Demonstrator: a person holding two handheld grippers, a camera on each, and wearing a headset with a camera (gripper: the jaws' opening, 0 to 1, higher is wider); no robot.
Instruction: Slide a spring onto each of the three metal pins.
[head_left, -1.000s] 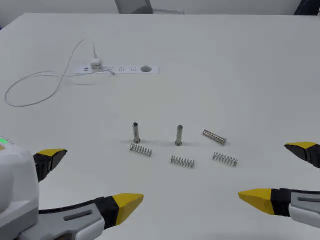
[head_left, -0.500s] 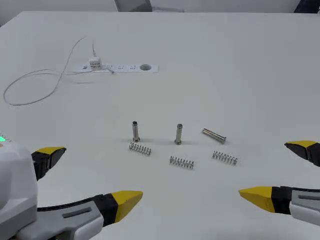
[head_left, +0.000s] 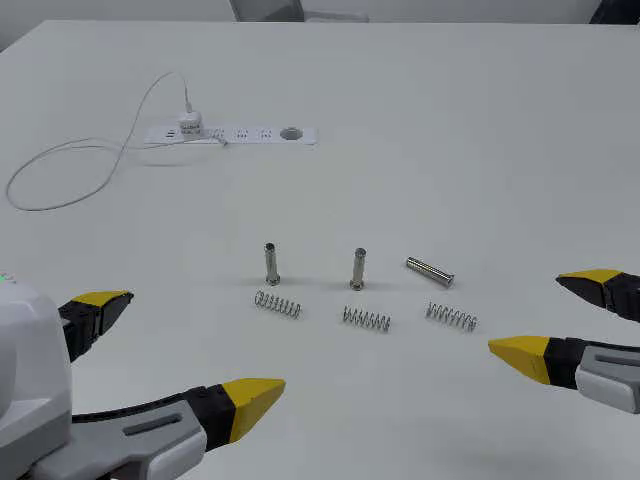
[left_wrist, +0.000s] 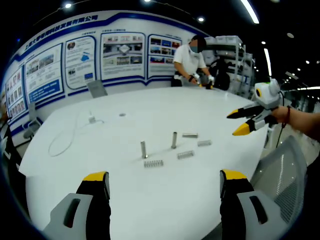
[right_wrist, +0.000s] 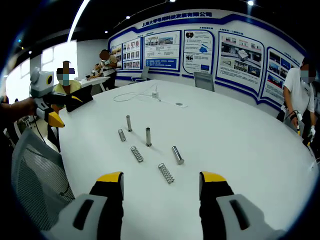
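Three short silver metal pins sit mid-table: the left pin (head_left: 271, 263) and middle pin (head_left: 358, 268) stand upright and the right pin (head_left: 429, 271) lies flat. Just before them lie small coiled steel springs, the left spring (head_left: 277, 303), middle spring (head_left: 365, 319) and right spring (head_left: 451, 316), none threaded, so the task seems at its start. Next, the yellow-tipped right gripper (head_left: 550, 312), jaws spread and empty, would likely pinch a spring while the left gripper (head_left: 175, 345), equally spread and empty, steadies a pin; the white tabletop (head_left: 450, 150) offers open room, its edges and the white power strip (head_left: 235, 135) well apart.

right tool (head_left: 526, 312) edged forward, tips closer together
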